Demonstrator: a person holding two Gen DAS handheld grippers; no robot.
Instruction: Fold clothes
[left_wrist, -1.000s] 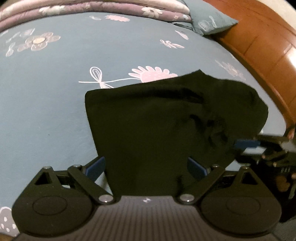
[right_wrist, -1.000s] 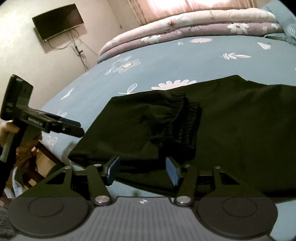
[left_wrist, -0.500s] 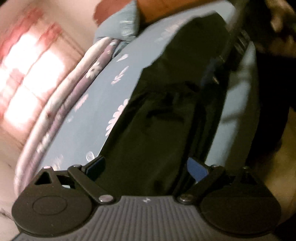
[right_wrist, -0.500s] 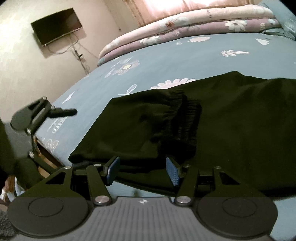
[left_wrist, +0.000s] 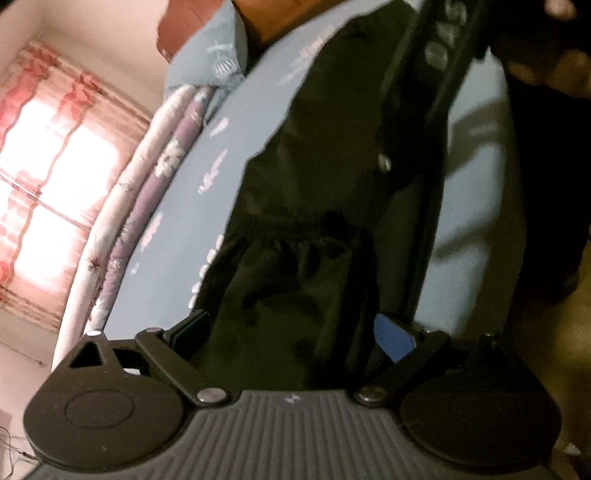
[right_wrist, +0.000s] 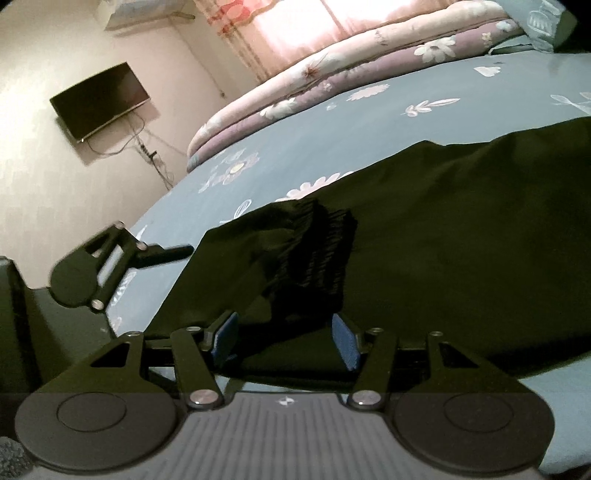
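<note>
A black garment (right_wrist: 443, 236) with a gathered elastic band (right_wrist: 321, 251) lies folded on the blue flowered bedsheet (right_wrist: 332, 147). It also shows in the left wrist view (left_wrist: 306, 206), which is rolled sideways. My left gripper (left_wrist: 291, 332) is open, its jaws astride the garment's near end. It shows in the right wrist view (right_wrist: 110, 258) at the garment's left edge. My right gripper (right_wrist: 284, 338) is open, low at the garment's front edge below the band. Its dark body crosses the left wrist view (left_wrist: 436, 110).
A rolled pink and purple quilt (right_wrist: 332, 74) lies along the bed's far side. A blue pillow (left_wrist: 210, 62) rests against the wooden headboard (left_wrist: 273, 14). A television (right_wrist: 99, 99) hangs on the wall. The curtained window (left_wrist: 48, 177) glows brightly.
My left gripper has rolled sideways and shifted to the garment's left end. My right gripper has tilted and stayed at the front edge. Both stayed open. The garment has not moved.
</note>
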